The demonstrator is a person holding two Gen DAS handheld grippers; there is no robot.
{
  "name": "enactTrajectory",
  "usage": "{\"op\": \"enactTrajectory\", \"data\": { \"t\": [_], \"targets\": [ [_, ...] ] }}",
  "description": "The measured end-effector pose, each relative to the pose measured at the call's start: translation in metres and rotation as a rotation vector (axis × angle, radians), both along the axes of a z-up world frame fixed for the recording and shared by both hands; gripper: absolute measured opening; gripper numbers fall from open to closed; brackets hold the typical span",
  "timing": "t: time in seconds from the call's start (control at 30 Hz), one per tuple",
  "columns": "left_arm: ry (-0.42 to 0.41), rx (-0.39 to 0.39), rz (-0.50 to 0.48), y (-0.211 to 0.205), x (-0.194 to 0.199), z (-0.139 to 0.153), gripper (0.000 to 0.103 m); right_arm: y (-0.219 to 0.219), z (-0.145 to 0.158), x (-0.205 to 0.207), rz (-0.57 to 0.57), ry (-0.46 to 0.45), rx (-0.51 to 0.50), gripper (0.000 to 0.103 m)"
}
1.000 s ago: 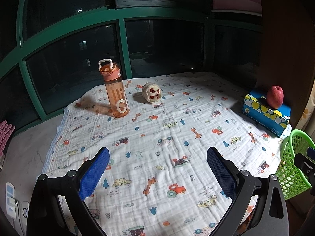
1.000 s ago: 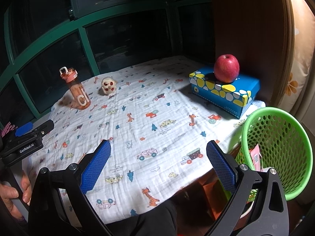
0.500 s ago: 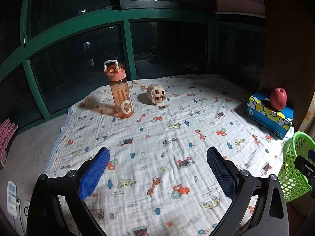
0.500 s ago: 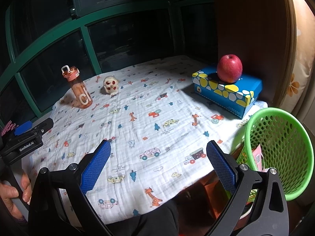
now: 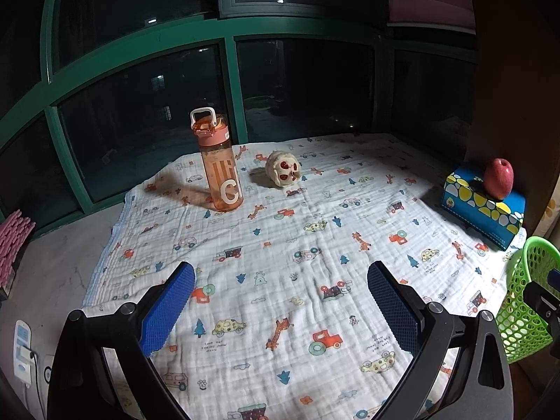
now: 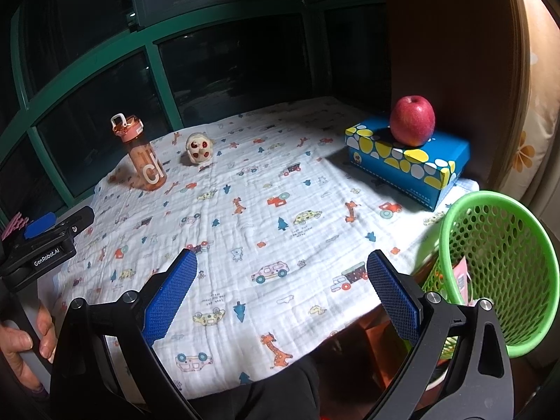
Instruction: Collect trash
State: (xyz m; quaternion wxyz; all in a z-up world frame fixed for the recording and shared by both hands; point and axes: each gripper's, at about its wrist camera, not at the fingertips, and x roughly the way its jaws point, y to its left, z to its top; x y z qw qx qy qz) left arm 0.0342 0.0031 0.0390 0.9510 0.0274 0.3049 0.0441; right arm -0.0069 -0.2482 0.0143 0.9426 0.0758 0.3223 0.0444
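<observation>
Green plastic mesh marks where the rubbish belongs: the basket (image 6: 497, 273) hangs tilted off the bench's right edge, mouth turned toward the person, which I take as set for easy dropping. Something pink lies inside it, too screened by the mesh to name. The printed cotton cloth (image 5: 297, 245) covers the bench, and on it stand an orange bottle (image 5: 220, 168) and, just beside it, a small skull-shaped lump (image 5: 283, 169), the likeliest piece of trash, though I cannot tell what it is made of. An apple (image 6: 413, 120) sits on a blue box (image 6: 409, 161) at the far right. Both the left gripper (image 5: 280, 301) and the right gripper (image 6: 280, 294) hover over the near cloth, jaws spread wide and holding nothing. A hand (image 6: 21, 343) grips the left handle, mostly cut off. The windows show only dark.
</observation>
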Motion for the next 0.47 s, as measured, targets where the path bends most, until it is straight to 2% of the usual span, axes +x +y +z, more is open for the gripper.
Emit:
{"op": "enactTrajectory", "data": {
  "t": [0.47],
  "targets": [
    [0.01,0.008,0.009,-0.0007,0.001,-0.0034,0.096,0.0008,-0.0032,0.0018,0.005,0.006,0.005,0.097]
  ]
}}
